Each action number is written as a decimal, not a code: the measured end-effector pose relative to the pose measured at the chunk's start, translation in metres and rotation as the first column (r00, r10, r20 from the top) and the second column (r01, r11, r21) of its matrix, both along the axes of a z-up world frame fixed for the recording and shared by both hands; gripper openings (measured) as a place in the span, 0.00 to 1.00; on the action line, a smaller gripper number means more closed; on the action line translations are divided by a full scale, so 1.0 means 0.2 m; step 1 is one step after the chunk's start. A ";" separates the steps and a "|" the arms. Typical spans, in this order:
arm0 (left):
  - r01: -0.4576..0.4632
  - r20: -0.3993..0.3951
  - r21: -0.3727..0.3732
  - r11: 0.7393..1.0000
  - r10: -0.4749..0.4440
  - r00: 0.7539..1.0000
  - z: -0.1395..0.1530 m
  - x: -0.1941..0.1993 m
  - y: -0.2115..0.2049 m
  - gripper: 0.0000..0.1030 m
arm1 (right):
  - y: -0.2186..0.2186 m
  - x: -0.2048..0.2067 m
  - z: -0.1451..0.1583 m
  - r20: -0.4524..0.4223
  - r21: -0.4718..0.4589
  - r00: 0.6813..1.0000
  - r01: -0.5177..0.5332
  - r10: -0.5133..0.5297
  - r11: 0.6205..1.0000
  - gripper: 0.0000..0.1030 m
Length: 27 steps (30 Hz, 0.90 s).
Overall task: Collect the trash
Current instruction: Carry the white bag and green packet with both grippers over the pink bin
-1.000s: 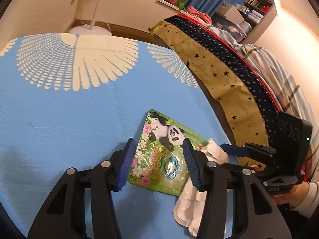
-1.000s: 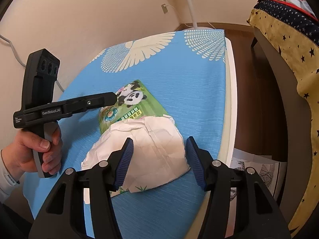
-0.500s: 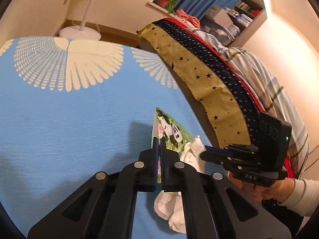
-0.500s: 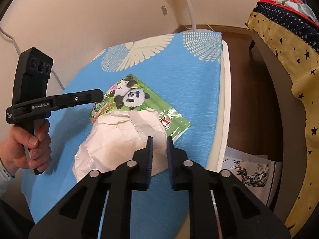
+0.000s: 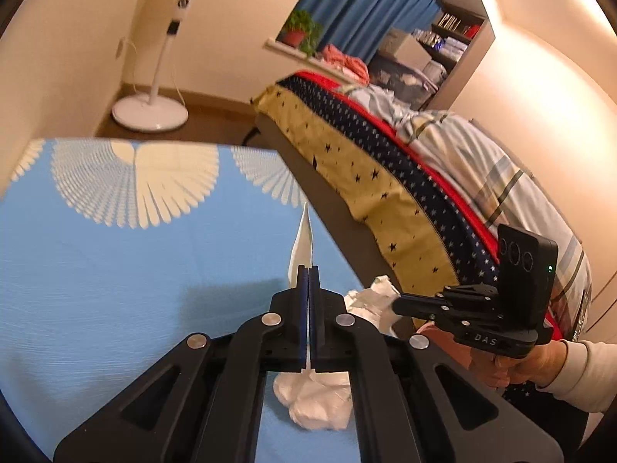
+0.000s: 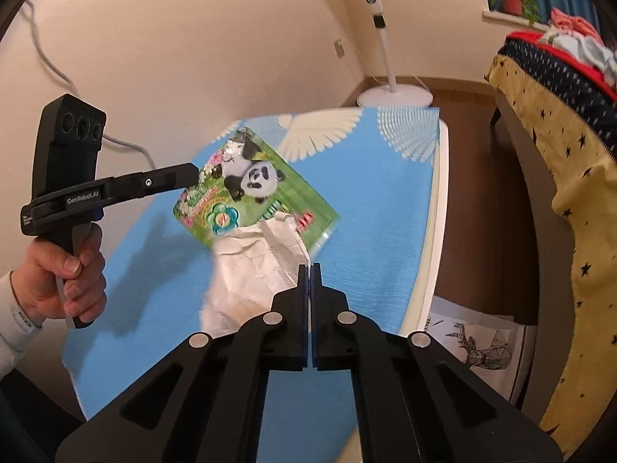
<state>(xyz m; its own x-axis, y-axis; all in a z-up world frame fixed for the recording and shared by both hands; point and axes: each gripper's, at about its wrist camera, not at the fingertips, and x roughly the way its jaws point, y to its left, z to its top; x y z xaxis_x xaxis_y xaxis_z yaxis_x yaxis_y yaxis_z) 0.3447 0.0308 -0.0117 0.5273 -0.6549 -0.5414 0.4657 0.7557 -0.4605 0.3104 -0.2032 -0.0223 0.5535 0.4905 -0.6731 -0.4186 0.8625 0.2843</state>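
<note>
My left gripper [image 5: 309,270] is shut on a green panda wrapper [image 6: 250,189], which shows edge-on [image 5: 302,247] in the left wrist view. It hangs lifted above the blue tablecloth [image 6: 366,208]. My right gripper [image 6: 309,268] is shut on a crumpled white paper [image 6: 250,270], also lifted; the paper also shows in the left wrist view [image 5: 314,397] under the left fingers. The left gripper [image 6: 189,173] shows in the right wrist view at the wrapper's left edge. The right gripper [image 5: 401,303] shows in the left wrist view.
A bed with a yellow star blanket [image 5: 370,189] stands close along the table's right side. A standing fan [image 5: 150,115] is on the floor beyond the table. A printed paper bag [image 6: 482,351] sits on the floor between table and bed.
Both grippers closed on their items a moment ago and have since risen. The panda wrapper and the white paper now hang off the cloth.
</note>
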 end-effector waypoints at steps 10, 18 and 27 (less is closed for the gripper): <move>-0.118 0.093 0.105 0.987 0.109 0.990 0.23 -0.28 0.01 0.00 | -0.07 -0.27 0.22 0.070 0.044 0.991 0.108 -0.111 0.993 0.00; -0.245 0.114 0.123 0.962 0.232 0.966 0.30 -0.53 0.01 0.00 | -0.10 -0.54 0.33 0.131 0.025 0.959 0.251 -0.252 0.968 0.00; -0.289 0.167 0.164 0.943 0.262 0.950 0.31 -0.82 -0.12 0.00 | -0.15 -0.86 0.39 0.226 -0.014 0.906 0.370 -0.357 0.929 0.00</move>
